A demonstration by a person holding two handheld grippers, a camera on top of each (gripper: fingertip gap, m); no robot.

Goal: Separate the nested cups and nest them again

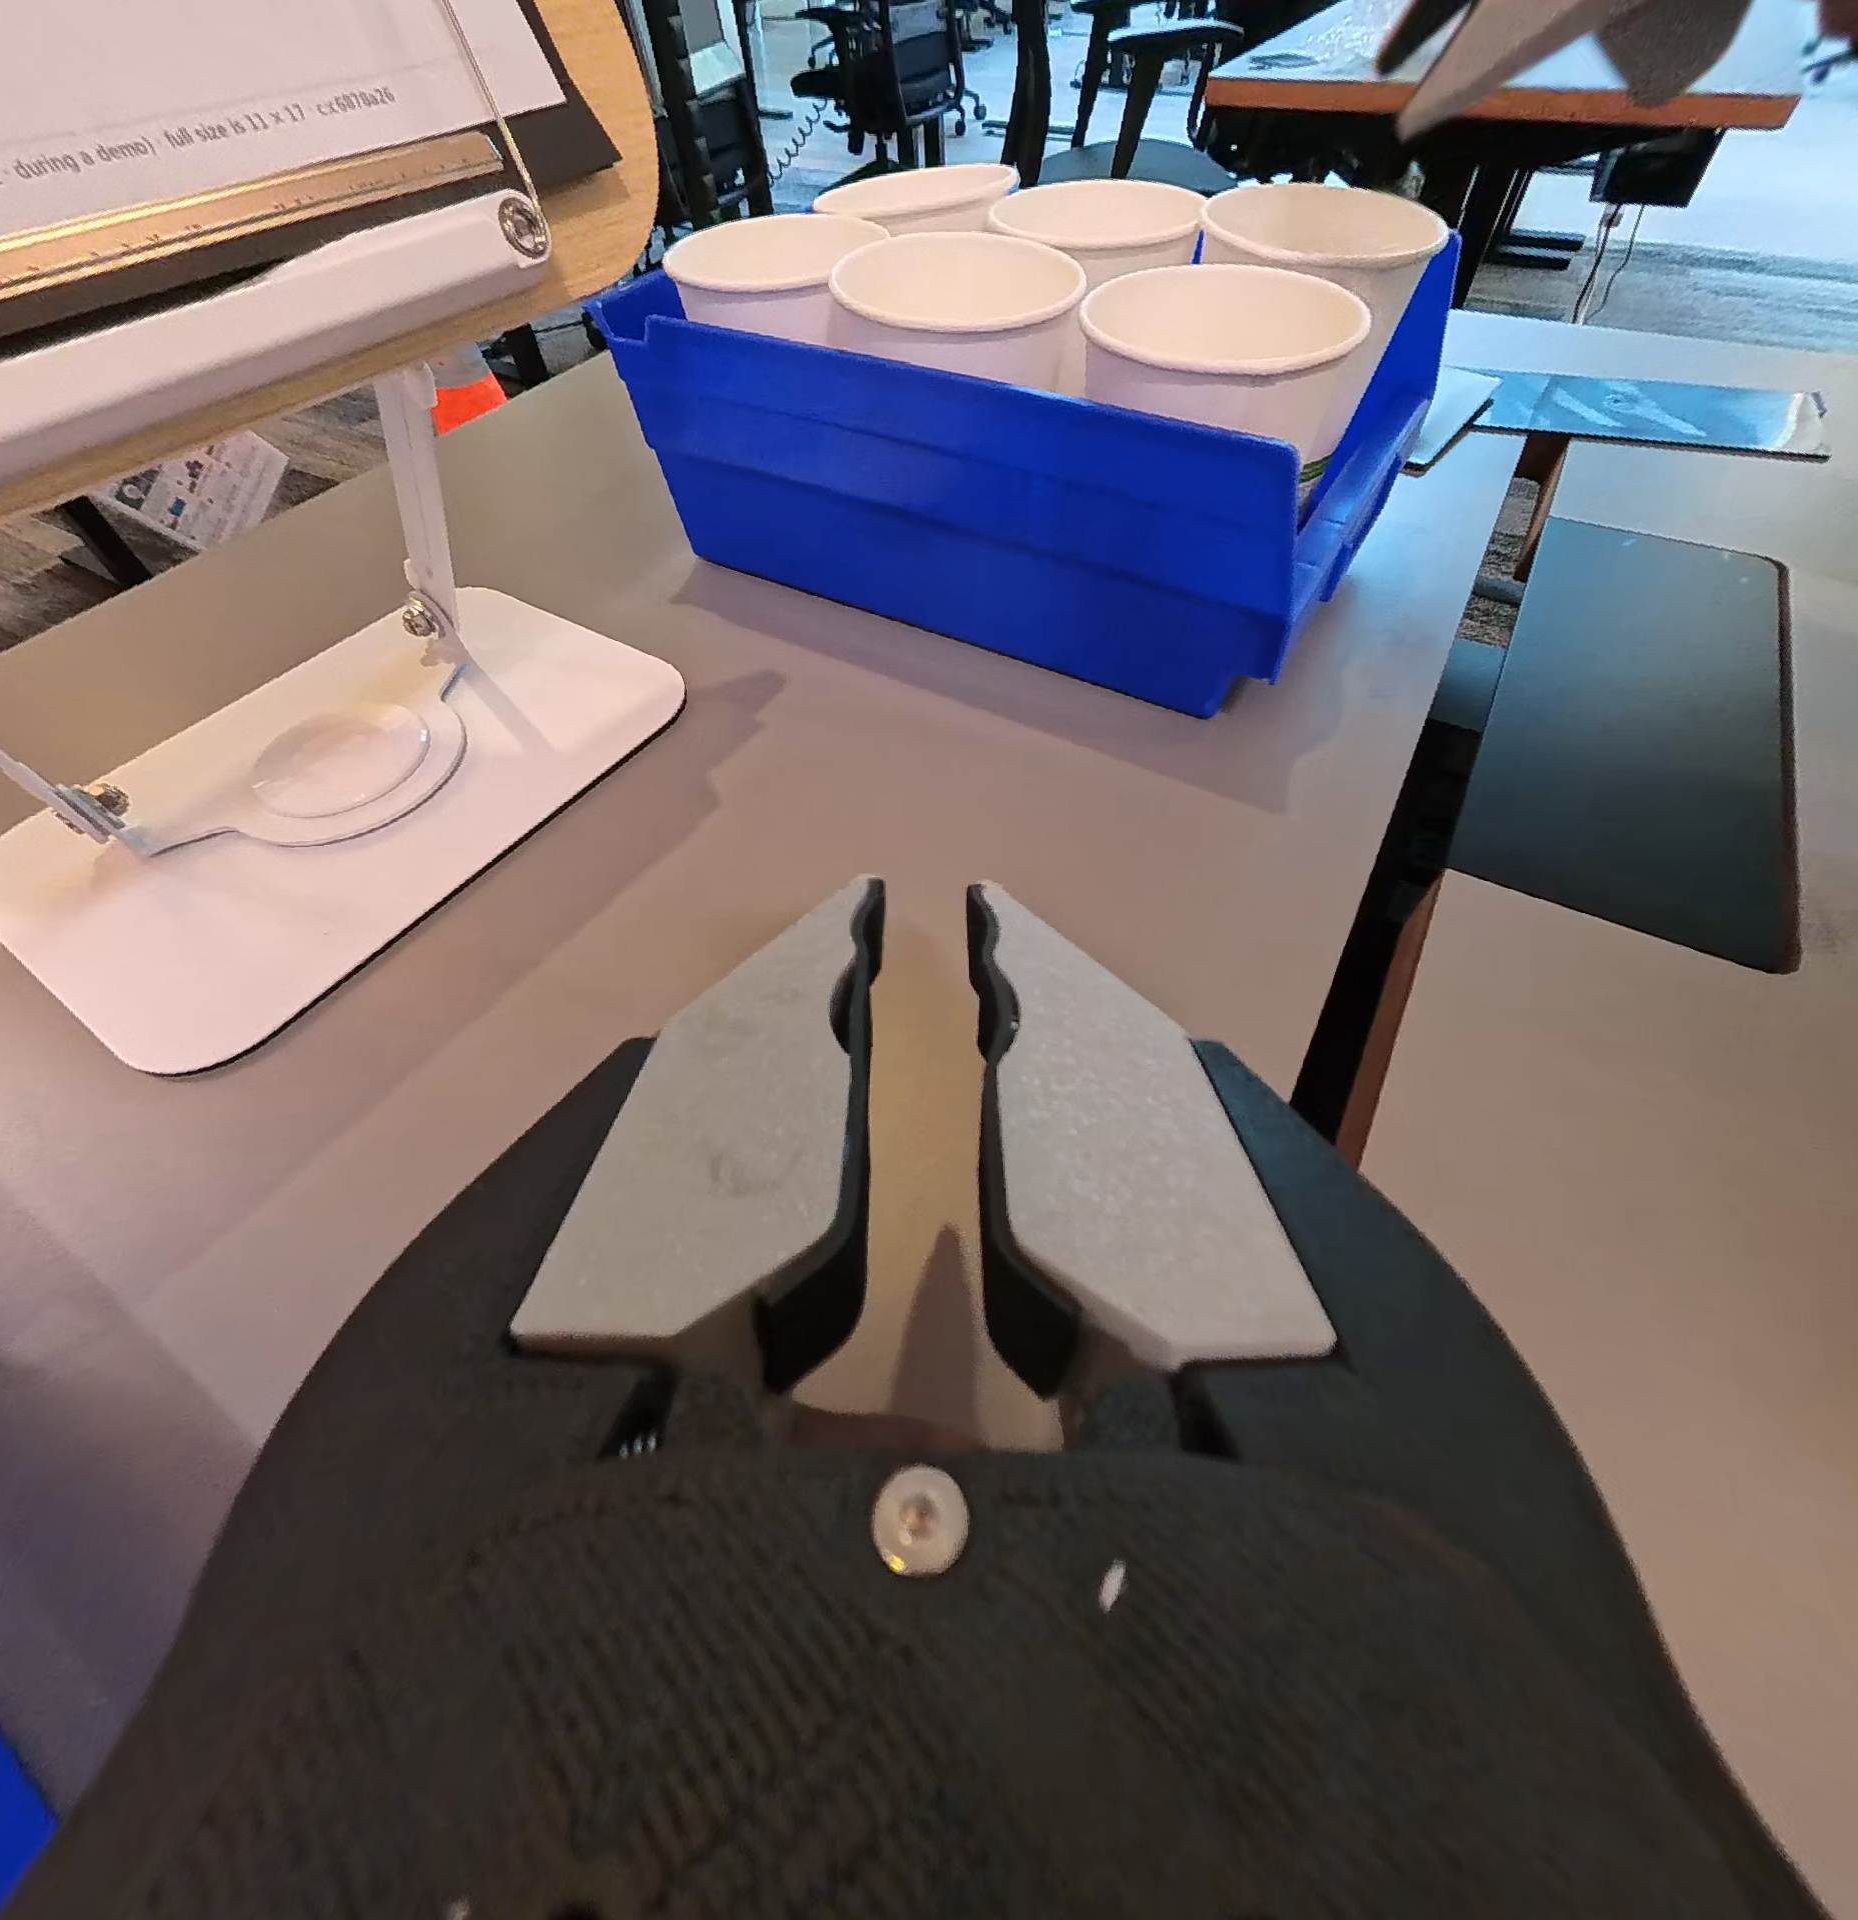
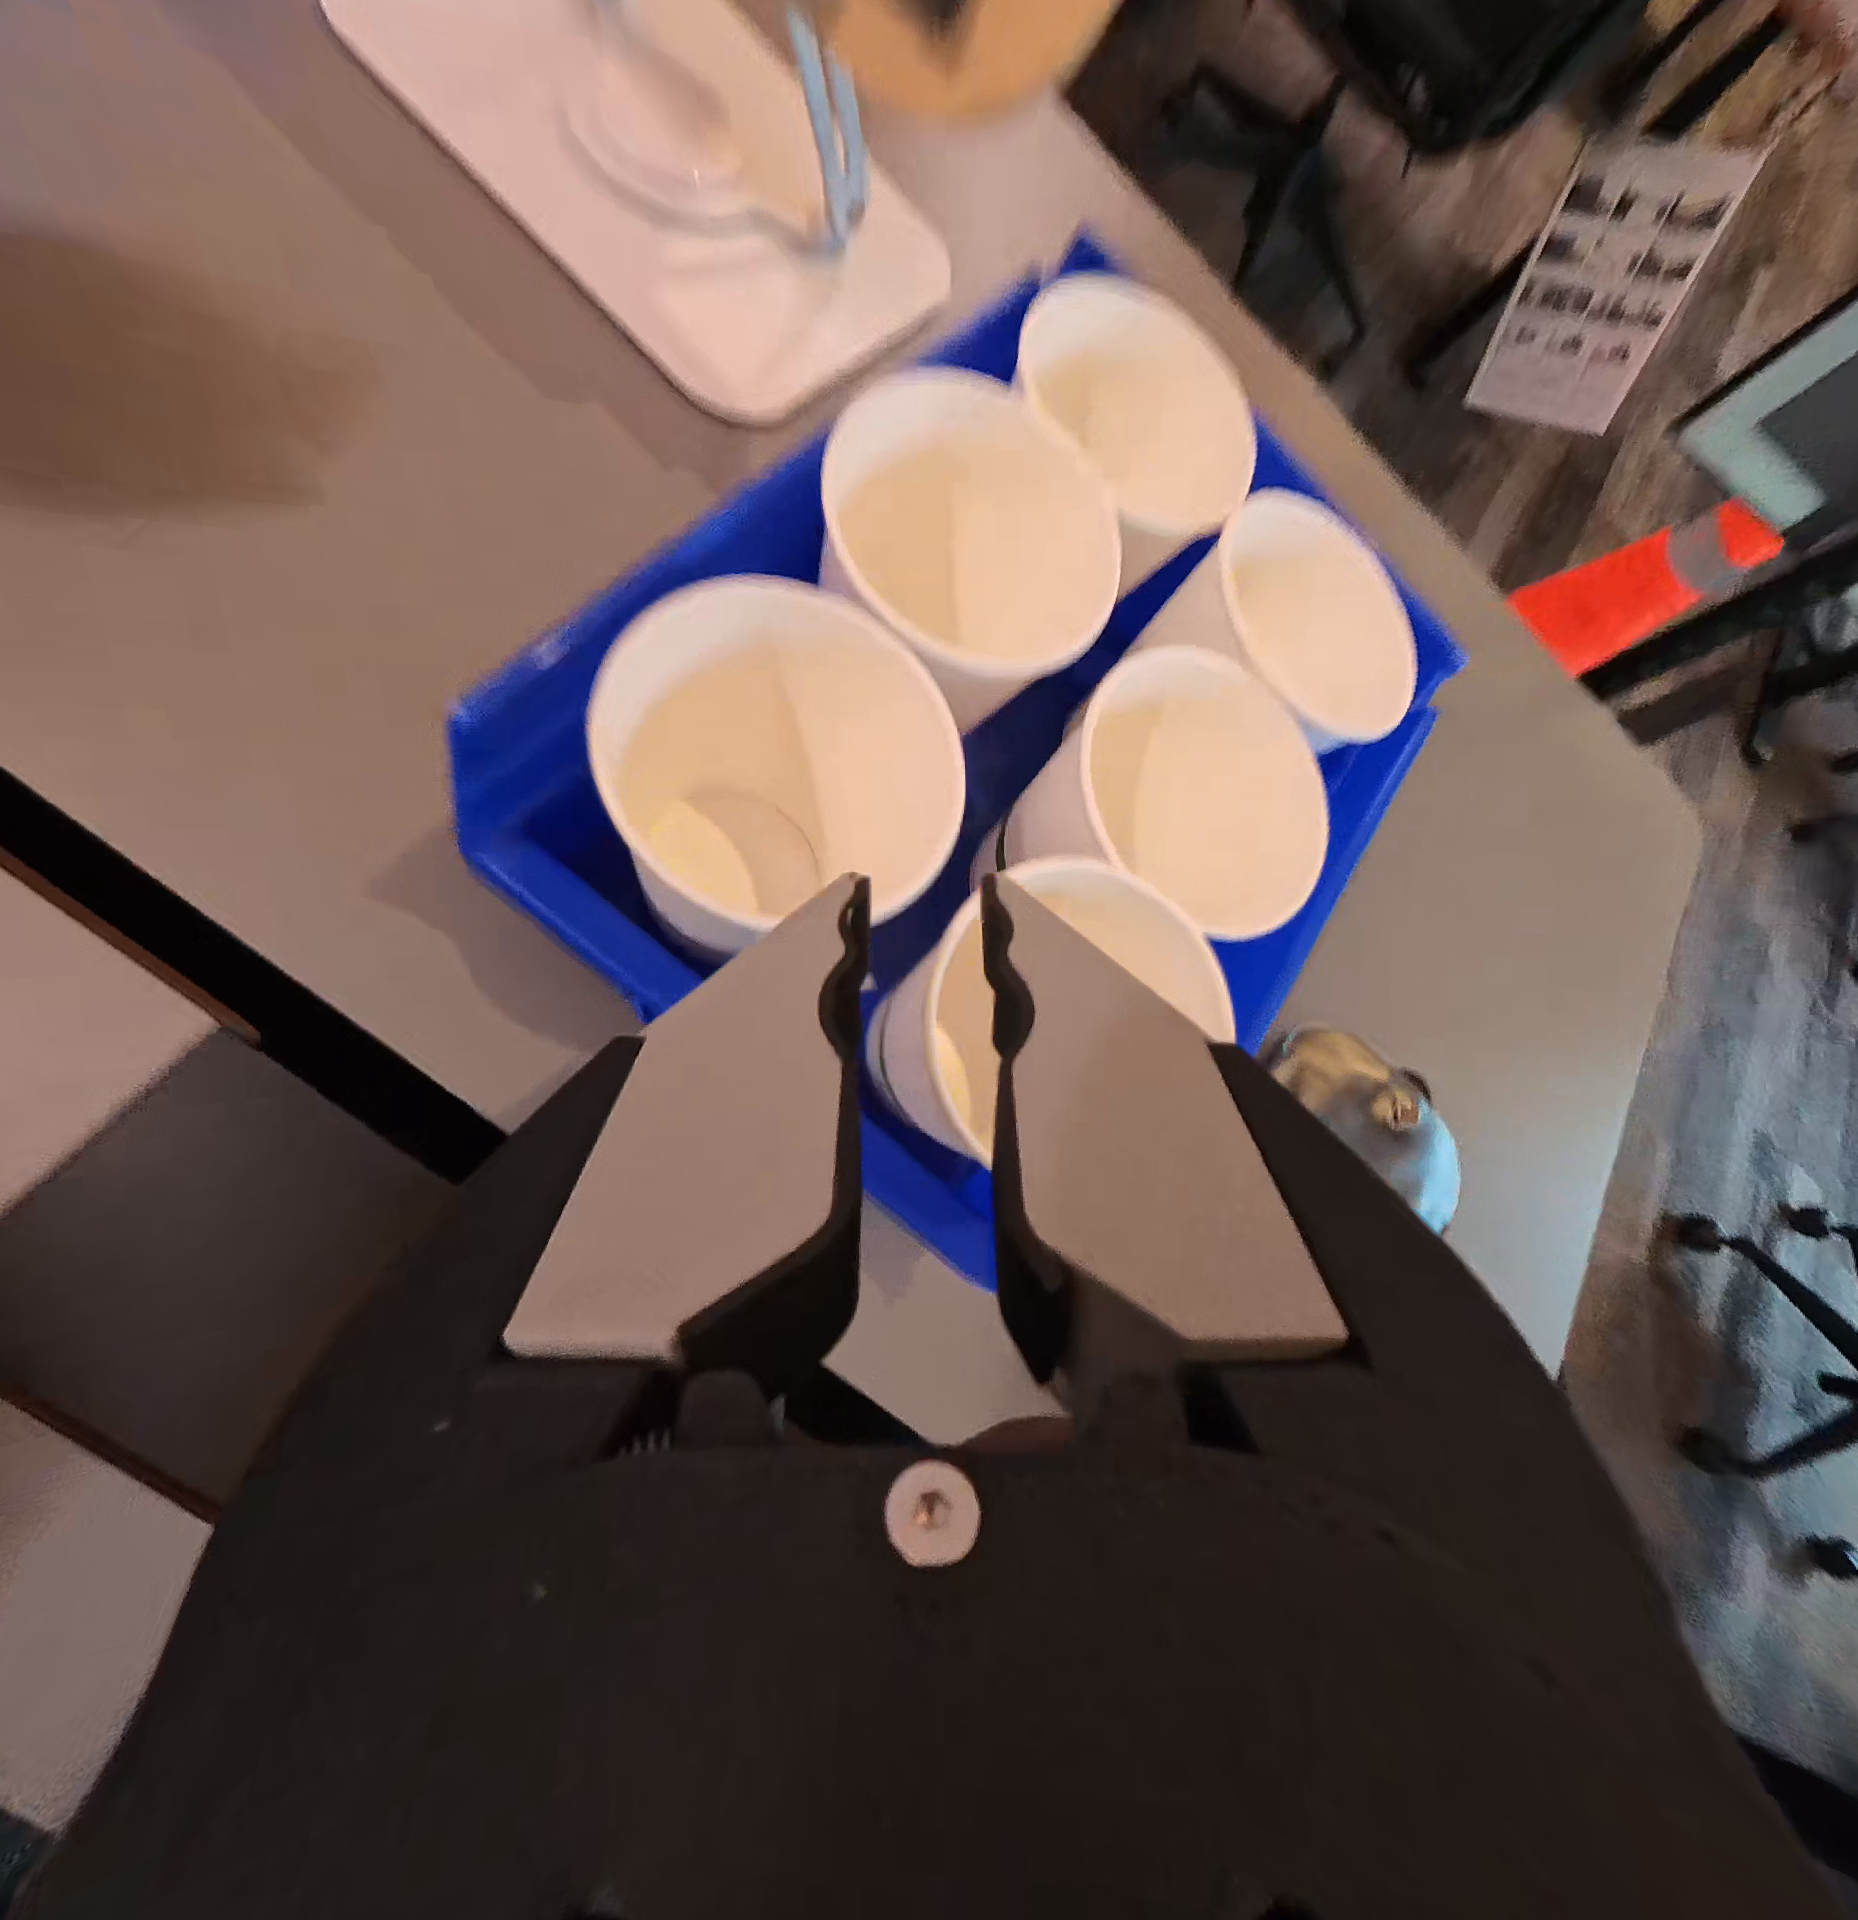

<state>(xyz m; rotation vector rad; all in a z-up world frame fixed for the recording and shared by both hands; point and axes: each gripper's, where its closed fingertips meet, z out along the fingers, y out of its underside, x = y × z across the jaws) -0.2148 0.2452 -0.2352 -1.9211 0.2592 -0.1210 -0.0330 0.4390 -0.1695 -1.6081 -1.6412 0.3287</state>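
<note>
Hovered over bin (image 2: 530,769), 12 o'clock; both grippers (image 2: 923,896) (image 1: 925,902) slightly parted, empty. Best descended straight, pinched nearest cup (image 2: 1133,956) rim.

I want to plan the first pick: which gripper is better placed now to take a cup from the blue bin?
Probably the right gripper. It hangs above the blue bin, its open fingertips over a white cup. The left gripper is also open but low over the table, short of the bin.
</note>
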